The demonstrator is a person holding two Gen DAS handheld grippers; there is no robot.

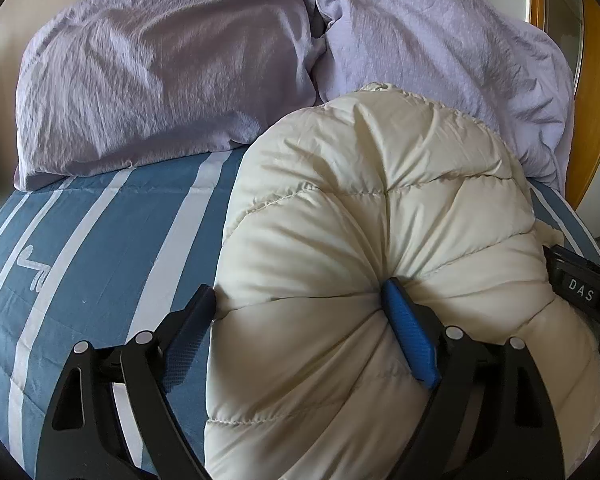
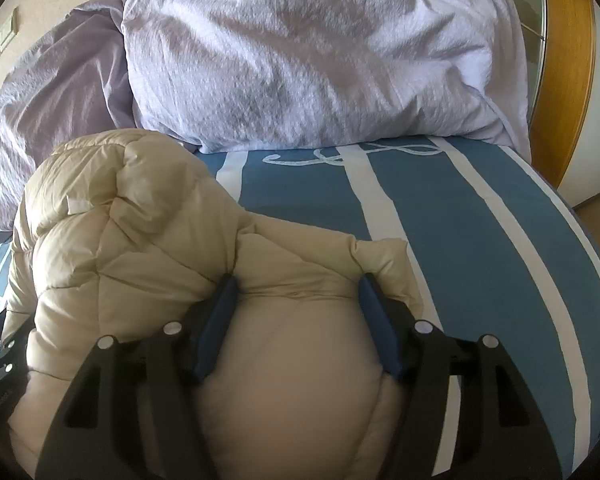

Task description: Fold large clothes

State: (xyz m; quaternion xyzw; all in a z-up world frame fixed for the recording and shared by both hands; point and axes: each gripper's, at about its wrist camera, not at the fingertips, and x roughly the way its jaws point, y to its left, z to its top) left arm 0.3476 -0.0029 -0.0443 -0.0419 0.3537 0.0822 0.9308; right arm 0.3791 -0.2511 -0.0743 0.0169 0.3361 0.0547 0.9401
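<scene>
Left gripper [image 1: 300, 320]: jaws are spread wide. The right-hand blue pad [image 1: 410, 338] is pressed into a deep dimple in the cream down jacket [image 1: 380, 208]; the other finger lies at the jacket's left edge, and whether it bears on the fabric cannot be told. A thick bulge of padding is bracketed between the two, and a firm pinch is not evident.

Right gripper [image 2: 296, 316]: jaws are held part-way apart, one pad sunk into the quilting on each side of a puffed section of the same jacket, which is squeezed between them.

The jacket is bunched into a rounded, doubled-over mound on the blue-and-white striped bedspread [image 1: 100, 264], toward the near edge of the bed. In the right wrist view a short flap is seen projecting to the right past the jaws onto the bedspread; whether it is a sleeve or a hem cannot be told. The jacket's far end lies up against the lavender pillows [image 1: 160, 64] at the head of the bed.

Progress, as judged: the garment appears gathered into a compact bundle, so the main folds are probably in place. Edges are not squared, the flap is loose, and the loft is uncompressed. Left to do, presumably: tuck the flap, press the bundle flat, then let go with both grippers.
</scene>
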